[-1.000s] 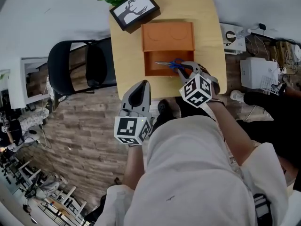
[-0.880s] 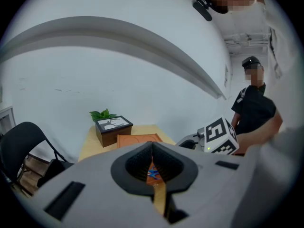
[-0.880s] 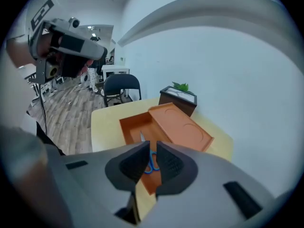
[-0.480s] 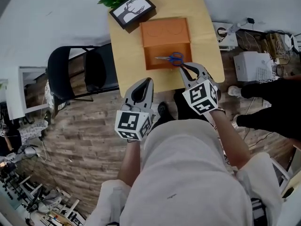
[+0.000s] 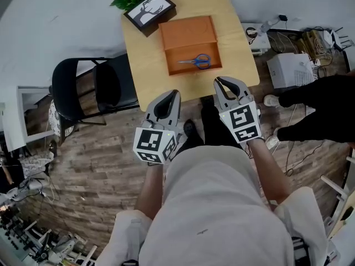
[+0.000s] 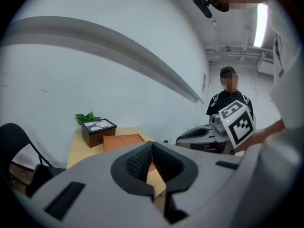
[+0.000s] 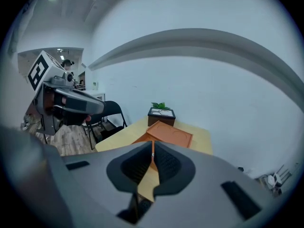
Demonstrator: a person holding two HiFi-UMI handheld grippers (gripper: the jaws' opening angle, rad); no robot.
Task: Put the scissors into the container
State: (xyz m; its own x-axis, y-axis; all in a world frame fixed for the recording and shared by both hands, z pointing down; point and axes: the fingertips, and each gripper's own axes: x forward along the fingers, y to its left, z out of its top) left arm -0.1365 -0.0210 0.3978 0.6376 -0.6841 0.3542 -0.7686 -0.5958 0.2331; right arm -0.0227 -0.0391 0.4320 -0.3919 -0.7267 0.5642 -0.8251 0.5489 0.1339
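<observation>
The blue-handled metal scissors (image 5: 195, 61) lie in the open orange box-like container (image 5: 188, 50) on the pale wooden surface (image 5: 143, 65), seemingly wholly inside; nothing looks left to do; the left gripper (image 5: 166, 97) and right gripper (image 5: 228, 83) hang near the surface's edge, fingers closed together, empty.

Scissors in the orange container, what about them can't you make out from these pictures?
- Scissors: they show in the head view only, too small to tell whether the blades are shut.
- Left gripper view: the left gripper itself hides the open half of the container, so no scissors are visible.
- Right gripper view: the right gripper hides that half likewise.
</observation>
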